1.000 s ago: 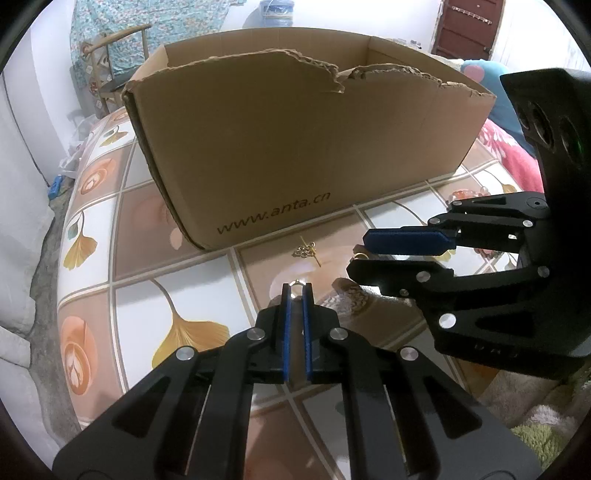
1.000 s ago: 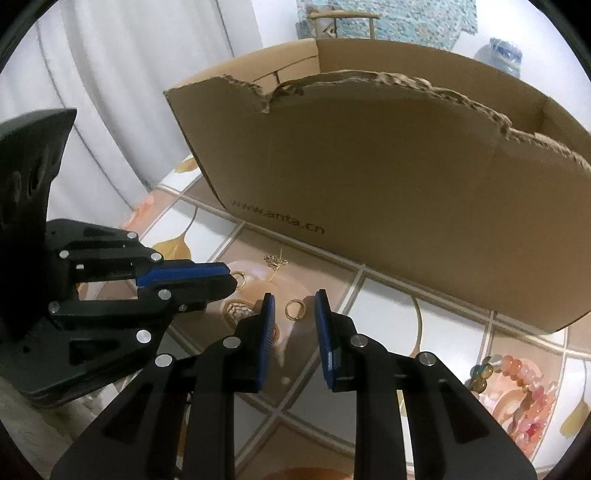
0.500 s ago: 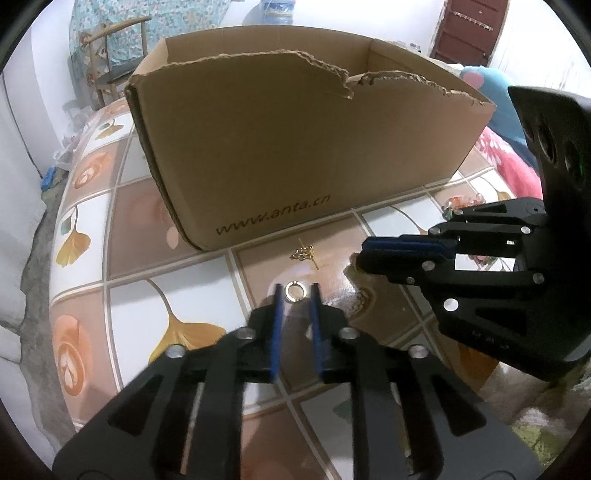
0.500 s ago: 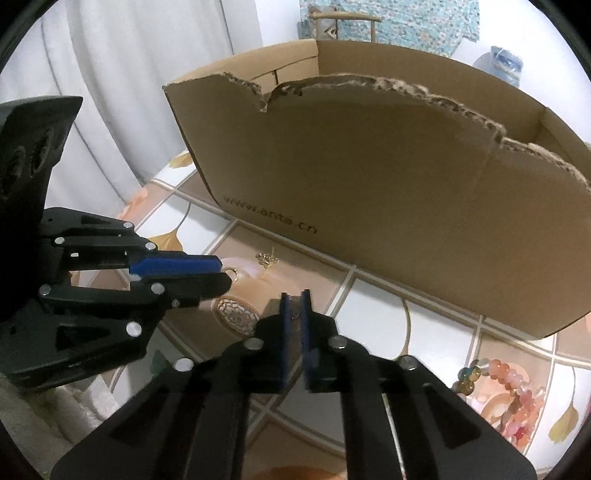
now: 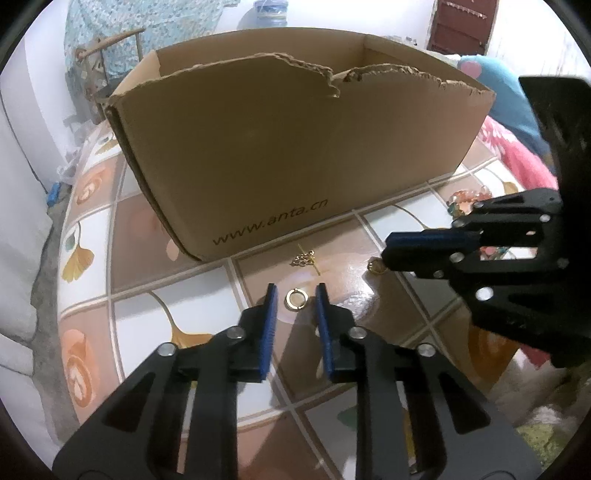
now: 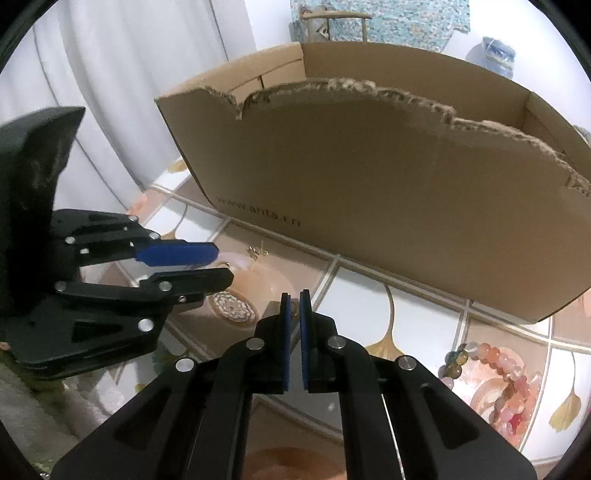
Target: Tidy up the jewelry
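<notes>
A gold ring (image 5: 296, 298) lies on the tiled table between the tips of my open left gripper (image 5: 295, 293). My right gripper (image 6: 294, 295) is shut on a second gold ring (image 5: 376, 266), held at its tip just above the table; in the right wrist view the ring is barely visible. In the left wrist view the right gripper (image 5: 391, 254) comes in from the right. A gold chain earring (image 5: 306, 258) lies in front of the cardboard box (image 5: 295, 155). In the right wrist view the left gripper (image 6: 218, 264) is at the left, with the earring (image 6: 258, 253) beyond.
The open box (image 6: 388, 184), with a torn front rim, stands on the far half of the table. A beaded bracelet (image 6: 495, 384) lies at the right. The table edge (image 5: 44, 258) drops at the left. A chair (image 5: 107, 44) and a water bottle (image 5: 271, 13) stand behind.
My left gripper opened and let go of its ring, which now lies on the table between its tips. My right gripper shut on the other ring and lifted it slightly.
</notes>
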Demonstrator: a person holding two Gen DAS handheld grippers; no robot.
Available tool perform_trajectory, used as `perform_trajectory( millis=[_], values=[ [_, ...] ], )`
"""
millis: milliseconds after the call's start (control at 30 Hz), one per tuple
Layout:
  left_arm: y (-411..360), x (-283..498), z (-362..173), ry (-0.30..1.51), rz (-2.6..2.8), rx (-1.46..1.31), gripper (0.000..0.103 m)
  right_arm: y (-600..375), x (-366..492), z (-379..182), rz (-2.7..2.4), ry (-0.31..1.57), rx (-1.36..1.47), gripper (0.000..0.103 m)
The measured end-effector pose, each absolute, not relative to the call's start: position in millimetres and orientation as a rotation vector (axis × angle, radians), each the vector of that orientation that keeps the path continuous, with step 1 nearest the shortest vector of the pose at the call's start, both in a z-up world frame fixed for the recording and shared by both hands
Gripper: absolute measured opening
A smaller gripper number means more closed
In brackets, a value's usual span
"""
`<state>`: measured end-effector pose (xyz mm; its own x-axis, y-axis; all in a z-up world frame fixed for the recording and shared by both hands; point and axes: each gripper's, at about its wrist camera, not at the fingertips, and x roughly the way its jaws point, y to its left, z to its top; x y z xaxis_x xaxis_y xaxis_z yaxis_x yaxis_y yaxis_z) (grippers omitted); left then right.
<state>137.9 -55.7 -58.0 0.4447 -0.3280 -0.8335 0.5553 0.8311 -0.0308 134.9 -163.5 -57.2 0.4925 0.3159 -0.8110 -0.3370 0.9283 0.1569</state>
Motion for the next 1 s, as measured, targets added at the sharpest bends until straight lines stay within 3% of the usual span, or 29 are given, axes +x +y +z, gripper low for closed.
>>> perform_trajectory(
  millis=[133, 233, 733, 800, 1000],
  values=[
    [-56, 139, -58, 0.965, -0.55, 0.273, 0.013, -165, 136, -58, 0.397, 0.991, -0.029, 0.013],
    [-58, 138, -59, 0.963, -0.549, 0.287, 0.012, -162, 133, -57, 0.404, 0.987, -0.039, 0.025],
    [-59, 137, -60, 0.958, -0.556, 0.299, 0.012, -135, 130, -69, 0.392, 0.987, -0.147, 0.024],
    [-58, 136, -60, 0.958, -0.556, 0.296, 0.012, -135, 131, -70, 0.395, 0.992, -0.137, 0.014],
    [-56, 137, -59, 0.962, -0.566, 0.291, 0.013, -139, 133, -71, 0.399, 0.995, -0.117, 0.011]
  ],
)
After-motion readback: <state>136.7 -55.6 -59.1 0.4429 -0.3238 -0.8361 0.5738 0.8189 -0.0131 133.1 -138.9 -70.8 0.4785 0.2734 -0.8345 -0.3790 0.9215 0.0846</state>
